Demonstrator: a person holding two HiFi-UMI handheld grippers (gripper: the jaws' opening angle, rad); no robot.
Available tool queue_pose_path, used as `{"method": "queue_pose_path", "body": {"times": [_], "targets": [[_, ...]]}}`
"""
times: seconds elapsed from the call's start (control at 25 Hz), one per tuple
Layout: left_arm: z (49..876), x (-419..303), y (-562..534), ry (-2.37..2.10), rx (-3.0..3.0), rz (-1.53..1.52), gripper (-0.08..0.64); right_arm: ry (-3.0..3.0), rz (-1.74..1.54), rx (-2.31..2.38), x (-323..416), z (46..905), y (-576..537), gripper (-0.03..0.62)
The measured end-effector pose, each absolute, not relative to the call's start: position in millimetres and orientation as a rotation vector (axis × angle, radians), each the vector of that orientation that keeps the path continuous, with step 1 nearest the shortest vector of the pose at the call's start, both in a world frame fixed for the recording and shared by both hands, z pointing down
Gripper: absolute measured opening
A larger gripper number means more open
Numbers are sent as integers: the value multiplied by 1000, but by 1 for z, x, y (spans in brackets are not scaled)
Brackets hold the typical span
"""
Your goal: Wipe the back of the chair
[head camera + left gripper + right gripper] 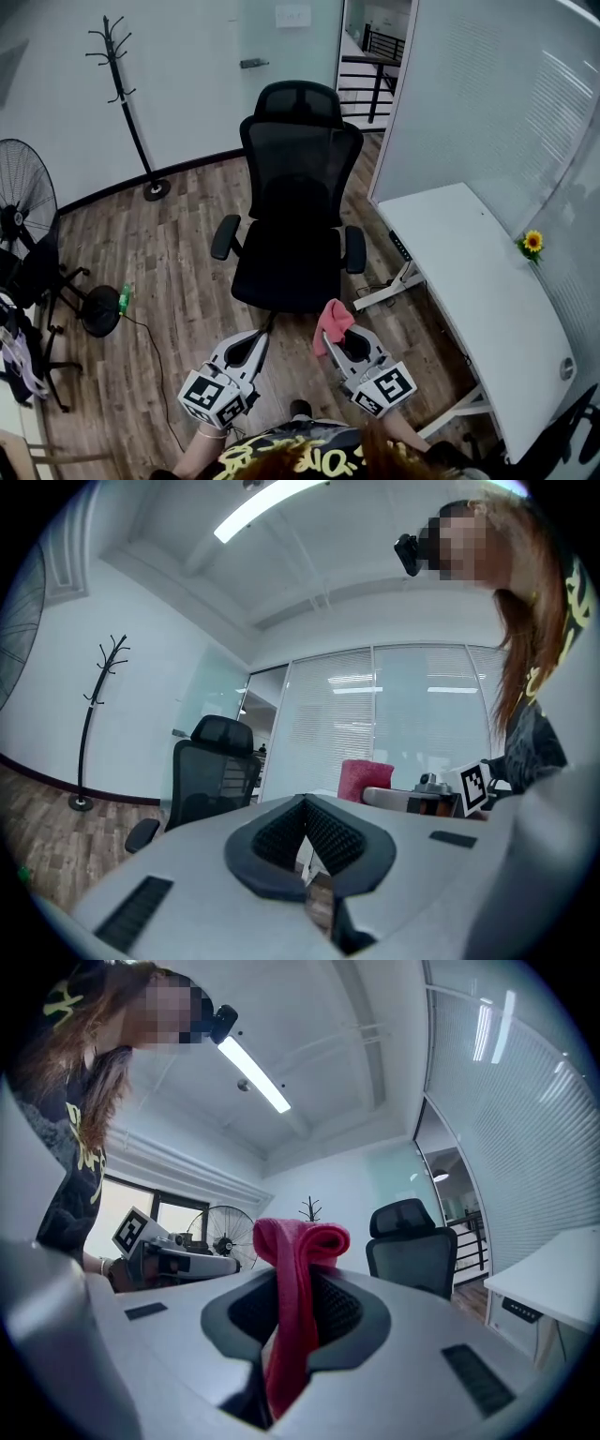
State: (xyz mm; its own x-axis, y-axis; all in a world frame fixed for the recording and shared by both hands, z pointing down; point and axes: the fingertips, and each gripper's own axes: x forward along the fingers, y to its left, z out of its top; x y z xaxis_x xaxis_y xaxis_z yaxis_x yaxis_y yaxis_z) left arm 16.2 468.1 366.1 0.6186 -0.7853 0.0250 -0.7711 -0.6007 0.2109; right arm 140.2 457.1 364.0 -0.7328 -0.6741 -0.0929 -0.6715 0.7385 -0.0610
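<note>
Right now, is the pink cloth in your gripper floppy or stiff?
Probably floppy: the pink cloth folds over and droops above the right gripper. Likely light too, since one pinch holds it up. It should mould to the chair.

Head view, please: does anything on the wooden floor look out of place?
A small green object, possibly a bottle, lies on the wooden floor beside the round black base; nothing else stands out.
</note>
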Motion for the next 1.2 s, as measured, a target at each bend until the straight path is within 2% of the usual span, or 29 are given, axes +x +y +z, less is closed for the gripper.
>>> {"method": "queue_pose_path", "body": {"times": [0.32,1.2], "targets": [[370,30,433,-1352,2606,-107,-9,2844,-84,-1068,163,376,414,67],[380,16,410,-1387,2565,-56,-9,2853,-135,-1023,150,384,389,67]]}}
